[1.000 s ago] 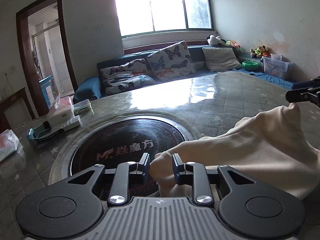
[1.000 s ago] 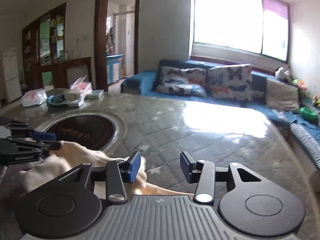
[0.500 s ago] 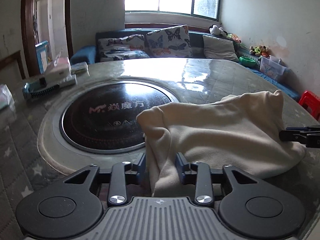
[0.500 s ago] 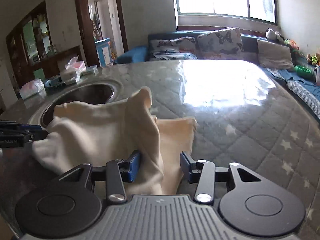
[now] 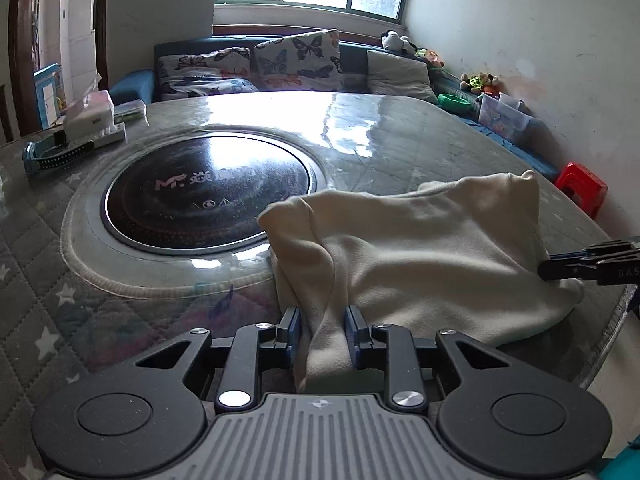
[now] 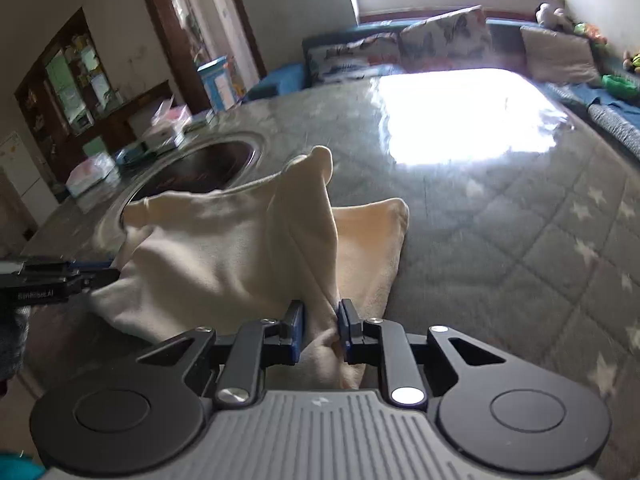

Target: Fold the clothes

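A cream garment [image 5: 420, 256] lies bunched on the near edge of the table [image 5: 360, 136], beside the round black cooktop [image 5: 208, 188]. My left gripper [image 5: 320, 330] is shut on a fold of its near left edge. My right gripper [image 6: 320, 326] is shut on a fold of its near right edge; it also shows at the right of the left wrist view [image 5: 546, 270]. In the right wrist view the garment [image 6: 224, 248] spreads leftward to the left gripper's tip [image 6: 114, 274], with one corner standing up.
A tissue box [image 5: 90, 114], a white box and a blue-black brush [image 5: 56, 156] sit at the table's far left. A sofa with butterfly cushions [image 5: 296, 60] stands behind. A red stool [image 5: 582, 186] and a clear bin [image 5: 504, 116] stand on the right.
Both grippers came down and back toward the near edge, laying the lifted garment onto the table. The right jaws closed on the cloth.
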The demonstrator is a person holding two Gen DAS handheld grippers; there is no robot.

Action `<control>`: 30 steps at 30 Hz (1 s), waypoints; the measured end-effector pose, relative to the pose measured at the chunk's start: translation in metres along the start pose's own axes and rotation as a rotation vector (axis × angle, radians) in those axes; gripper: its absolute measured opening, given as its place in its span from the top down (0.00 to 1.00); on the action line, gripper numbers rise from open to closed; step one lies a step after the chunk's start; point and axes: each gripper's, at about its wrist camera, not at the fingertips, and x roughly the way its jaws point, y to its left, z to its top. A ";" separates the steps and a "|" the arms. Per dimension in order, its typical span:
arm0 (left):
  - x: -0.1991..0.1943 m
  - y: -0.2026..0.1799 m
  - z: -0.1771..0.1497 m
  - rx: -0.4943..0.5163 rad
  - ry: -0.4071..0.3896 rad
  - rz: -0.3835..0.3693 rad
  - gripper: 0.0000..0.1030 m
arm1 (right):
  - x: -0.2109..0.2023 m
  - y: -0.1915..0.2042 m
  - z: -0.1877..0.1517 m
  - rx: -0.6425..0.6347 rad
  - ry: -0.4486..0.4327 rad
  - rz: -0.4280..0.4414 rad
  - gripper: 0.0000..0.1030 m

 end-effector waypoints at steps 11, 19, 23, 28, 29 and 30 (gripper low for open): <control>0.015 0.015 0.044 -0.057 -0.085 0.097 0.68 | -0.001 -0.005 0.037 0.030 -0.164 0.013 0.59; 0.053 0.012 0.049 0.020 -0.049 0.176 0.67 | 0.033 -0.016 0.035 0.132 -0.128 -0.077 0.91; 0.058 0.016 0.048 0.036 -0.056 0.203 0.67 | 0.035 -0.027 0.026 0.177 -0.127 -0.097 0.90; 0.044 0.013 0.055 0.027 -0.101 0.203 0.68 | 0.014 -0.016 0.032 0.098 -0.207 -0.184 0.87; 0.041 0.010 0.057 0.027 -0.114 0.190 0.69 | 0.011 -0.012 0.035 0.072 -0.221 -0.176 0.86; 0.039 0.005 0.059 0.033 -0.123 0.171 0.69 | 0.011 -0.007 0.039 0.047 -0.229 -0.159 0.85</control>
